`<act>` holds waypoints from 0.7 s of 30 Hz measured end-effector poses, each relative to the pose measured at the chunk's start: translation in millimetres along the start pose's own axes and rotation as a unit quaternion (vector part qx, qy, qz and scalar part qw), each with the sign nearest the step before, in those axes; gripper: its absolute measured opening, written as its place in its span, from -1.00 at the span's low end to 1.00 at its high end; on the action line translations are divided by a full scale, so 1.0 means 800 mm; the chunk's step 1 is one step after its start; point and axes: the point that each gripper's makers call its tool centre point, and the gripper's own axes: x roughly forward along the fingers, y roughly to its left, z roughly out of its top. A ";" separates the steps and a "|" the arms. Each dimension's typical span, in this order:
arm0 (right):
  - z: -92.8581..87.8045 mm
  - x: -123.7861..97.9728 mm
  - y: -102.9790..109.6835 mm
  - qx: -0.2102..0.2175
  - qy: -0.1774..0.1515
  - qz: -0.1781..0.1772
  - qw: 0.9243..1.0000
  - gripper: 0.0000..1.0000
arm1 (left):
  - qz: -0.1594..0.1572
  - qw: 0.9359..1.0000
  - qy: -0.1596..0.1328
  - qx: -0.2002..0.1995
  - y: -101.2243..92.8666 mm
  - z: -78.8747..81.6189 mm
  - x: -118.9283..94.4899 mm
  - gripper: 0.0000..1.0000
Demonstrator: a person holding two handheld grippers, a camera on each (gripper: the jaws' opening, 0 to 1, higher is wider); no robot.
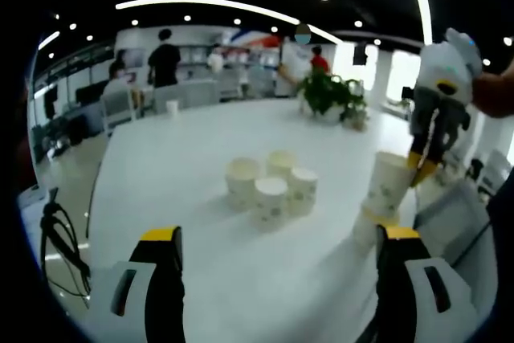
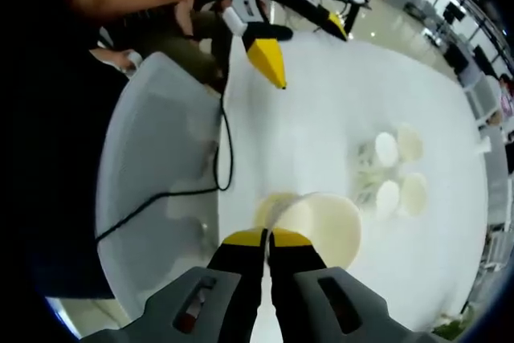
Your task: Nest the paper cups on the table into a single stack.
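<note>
Several white paper cups (image 1: 269,186) with a pale print stand close together mid-table, seen from above as a cluster of cups (image 2: 397,173) in the right gripper view. My right gripper (image 2: 267,238) is shut on the rim of one cup (image 2: 325,226). That held cup (image 1: 391,182) leans over the top of another cup (image 1: 369,226) near the table's right edge, and the right gripper (image 1: 423,165) comes down onto it from above. My left gripper (image 1: 279,237) is open wide and holds nothing, low over the near table. From the other side, the left gripper (image 2: 303,44) shows with its jaws spread.
The round white table (image 1: 177,158) carries a potted plant (image 1: 329,94) and a lone cup (image 1: 172,107) at the far side. A white chair (image 2: 161,174) with a black cable (image 2: 221,158) across it stands beside the table. People and chairs fill the far room.
</note>
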 end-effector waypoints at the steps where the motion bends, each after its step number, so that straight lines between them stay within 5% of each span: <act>1: -0.001 0.002 0.000 0.001 0.000 0.000 1.000 -1.00 | 0.000 1.000 0.000 0.000 0.000 0.000 0.000 0.97; 21: -0.010 0.042 -0.008 0.028 -0.015 -0.014 0.999 -1.00 | 0.005 1.000 0.005 0.005 -0.002 -0.003 -0.005 0.97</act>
